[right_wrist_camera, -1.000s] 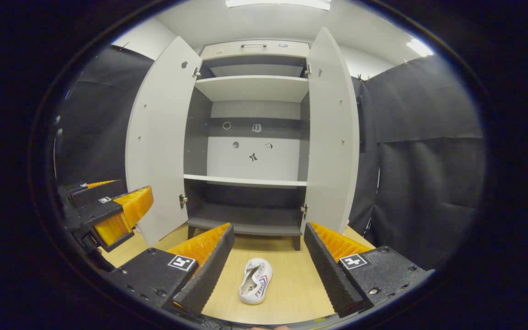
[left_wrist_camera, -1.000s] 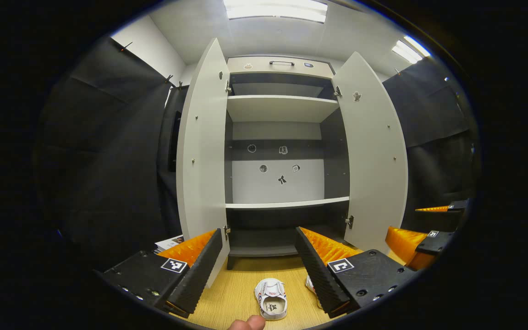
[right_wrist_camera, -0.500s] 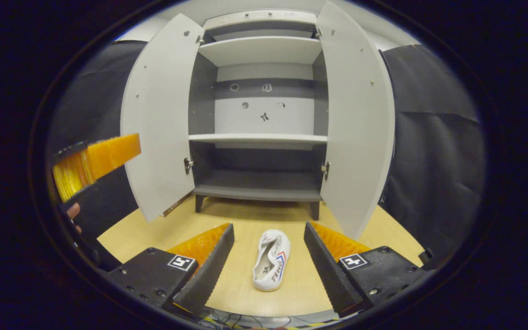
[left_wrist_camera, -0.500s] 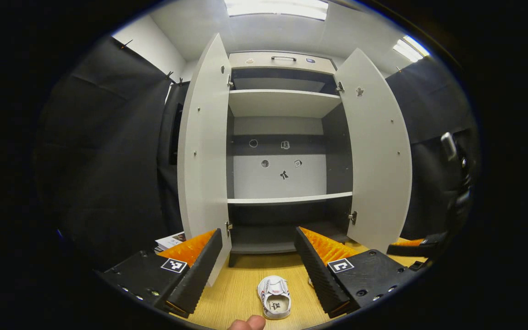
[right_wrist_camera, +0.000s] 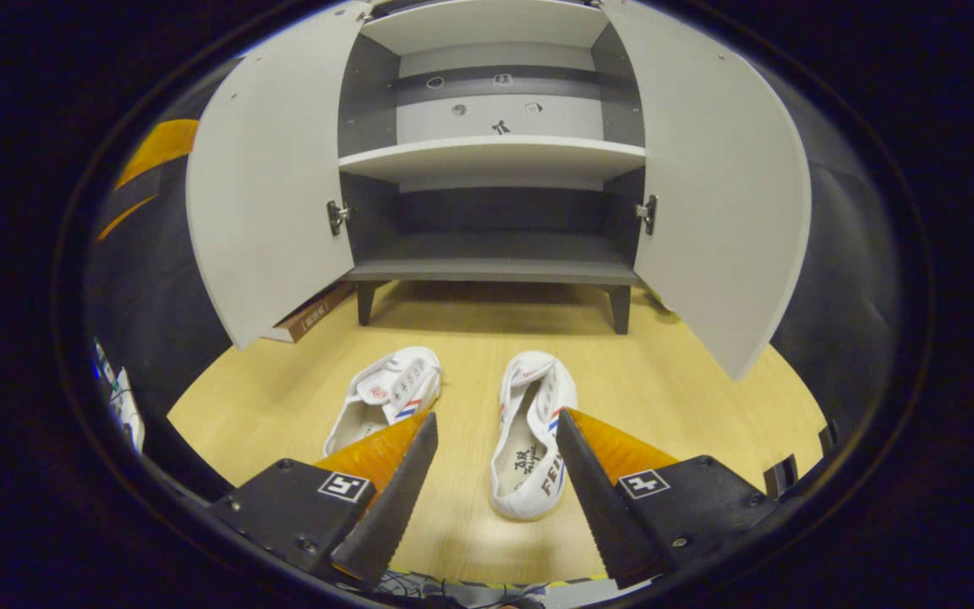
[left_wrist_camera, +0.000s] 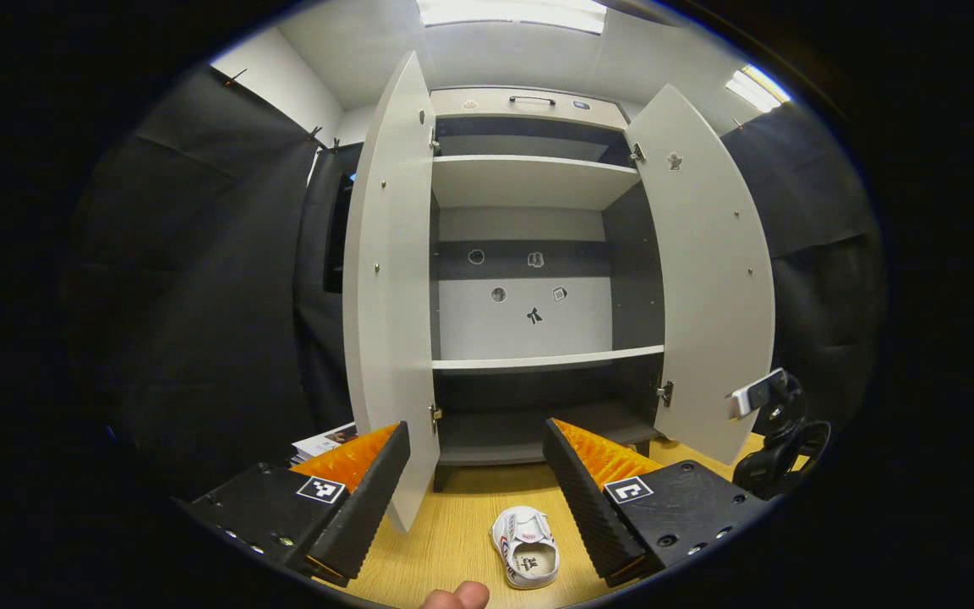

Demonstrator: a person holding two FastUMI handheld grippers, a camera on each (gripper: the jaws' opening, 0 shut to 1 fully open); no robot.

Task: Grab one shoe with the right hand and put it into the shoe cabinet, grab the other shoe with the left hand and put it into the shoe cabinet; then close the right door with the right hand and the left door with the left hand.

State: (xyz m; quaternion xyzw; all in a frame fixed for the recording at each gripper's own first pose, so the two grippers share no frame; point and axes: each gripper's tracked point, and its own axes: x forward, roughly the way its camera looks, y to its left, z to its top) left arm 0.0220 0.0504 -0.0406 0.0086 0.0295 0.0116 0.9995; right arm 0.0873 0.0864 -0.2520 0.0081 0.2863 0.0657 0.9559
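Before the open grey two-door shoe cabinet (right_wrist_camera: 495, 169), two white canvas shoes (right_wrist_camera: 533, 431) on the wooden floor (right_wrist_camera: 673, 397).
Right gripper (right_wrist_camera: 495, 457) gapes wide over one shoe, holding nothing; left gripper (left_wrist_camera: 477, 482), equally open and empty, faces the cabinet.

In the left gripper view we look level from well back at the open shoe cabinet (left_wrist_camera: 529, 279), which fills the centre of the frame from ceiling to floor (left_wrist_camera: 453, 541), seen slightly from its left. In the right gripper view we sit lower and nearer, tilted down: the floor (right_wrist_camera: 664, 389) takes the middle, the cabinet (right_wrist_camera: 495, 211) the top. Both views share the cabinet's lower shelves, both doors and the floor before them.
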